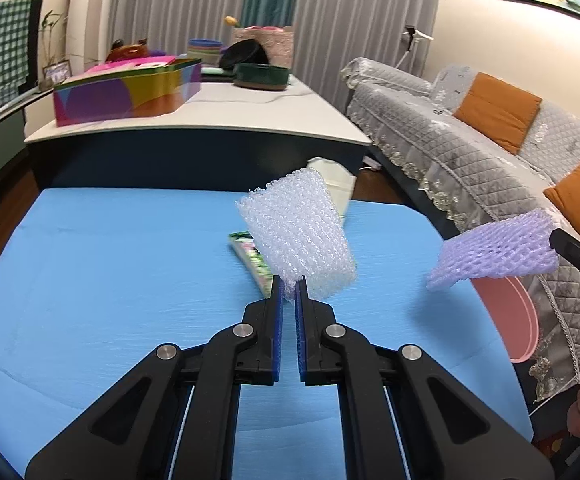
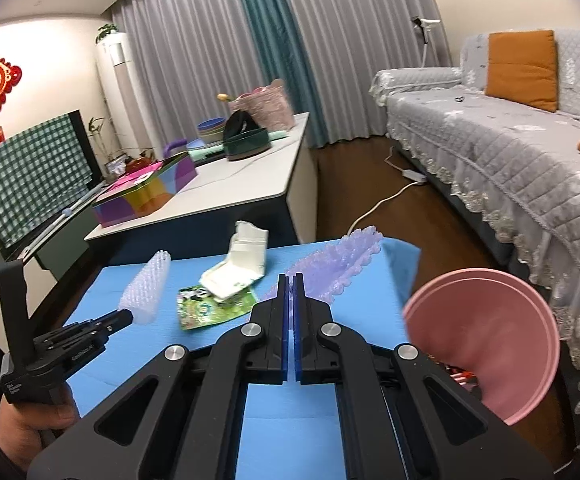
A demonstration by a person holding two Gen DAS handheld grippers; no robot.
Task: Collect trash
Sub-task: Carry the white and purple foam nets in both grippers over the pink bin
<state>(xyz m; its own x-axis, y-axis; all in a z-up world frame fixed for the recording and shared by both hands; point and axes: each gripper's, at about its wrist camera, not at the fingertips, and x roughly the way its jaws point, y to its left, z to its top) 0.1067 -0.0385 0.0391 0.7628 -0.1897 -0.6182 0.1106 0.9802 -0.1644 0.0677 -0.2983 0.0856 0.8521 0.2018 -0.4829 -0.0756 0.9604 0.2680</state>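
Two hand-held grippers are hovering over a blue table in a living room, each carrying a piece of foam netting, the soft mesh sleeve used to cushion fruit.

The left gripper is pinching a white foam net by its lower edge. Its jaws are nearly closed, with only the thin crushed foam between the blue pads, and the rest of the net is standing up and away beyond the fingertips, clear of the table.

The right gripper is clamping a purple foam net the same way: jaws almost fully closed on one end, the piece stretching forward and to the right past the tips.

Both nets look very light, springy and easily squashed, not fragile. An edge pinch seems enough, though the free end is likely to flop and sway.

A pink bin is sitting just off the table's right edge, beside a grey sofa, close to the purple net.

Still lying on the table, well ahead of both jaws, are a green snack wrapper and a crumpled white carton, touching each other.
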